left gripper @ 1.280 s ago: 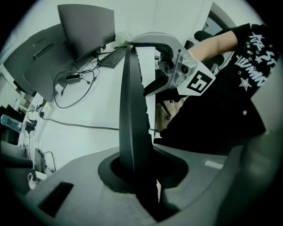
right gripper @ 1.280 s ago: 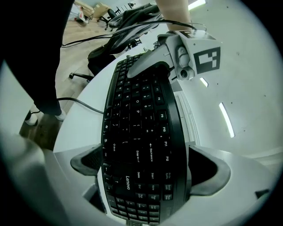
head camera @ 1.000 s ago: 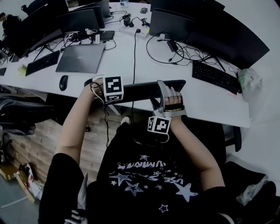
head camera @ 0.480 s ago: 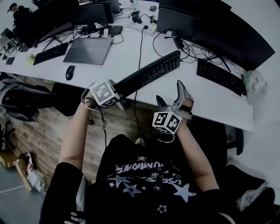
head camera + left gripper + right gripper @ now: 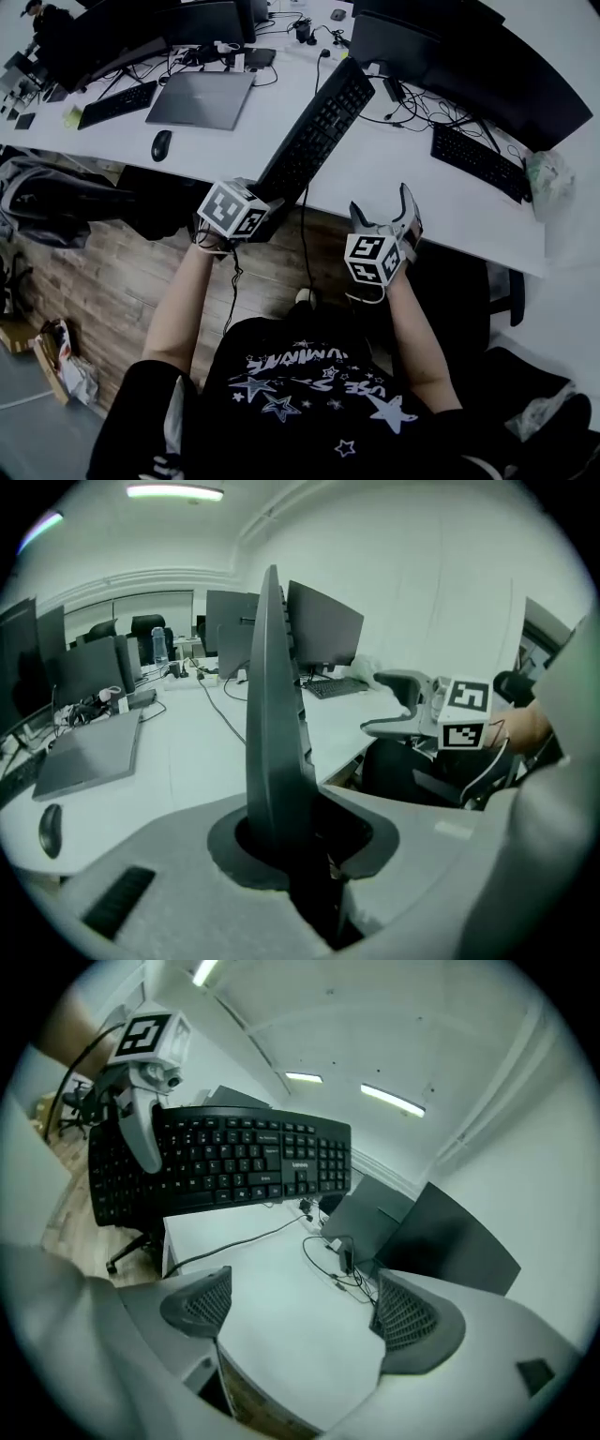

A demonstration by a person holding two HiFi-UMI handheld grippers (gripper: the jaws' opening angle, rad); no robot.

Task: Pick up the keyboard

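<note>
The black keyboard (image 5: 314, 136) is off the white desk (image 5: 441, 202), tilted, with its far end pointing away over the desk. My left gripper (image 5: 258, 208) is shut on its near end. In the left gripper view the keyboard (image 5: 272, 714) stands edge-on, clamped between the jaws of that gripper (image 5: 300, 846). My right gripper (image 5: 382, 208) hangs at the desk's front edge, apart from the keyboard. Its jaws are closing and nothing is between them. The right gripper view looks past this gripper (image 5: 305, 1307) to the keyboard's key face (image 5: 225, 1162) and the left gripper (image 5: 141, 1082).
On the desk lie a closed laptop (image 5: 200, 99), a mouse (image 5: 161, 145), a second keyboard (image 5: 117, 103) at left and a third (image 5: 473, 161) at right. Dark monitors (image 5: 469, 70) and cables line the back. The keyboard's cable (image 5: 305, 244) hangs off the desk's front.
The right gripper has let go of the keyboard and drawn back to the right. The left gripper has swung the keyboard from level across the desk edge to pointing away, tilted up.
</note>
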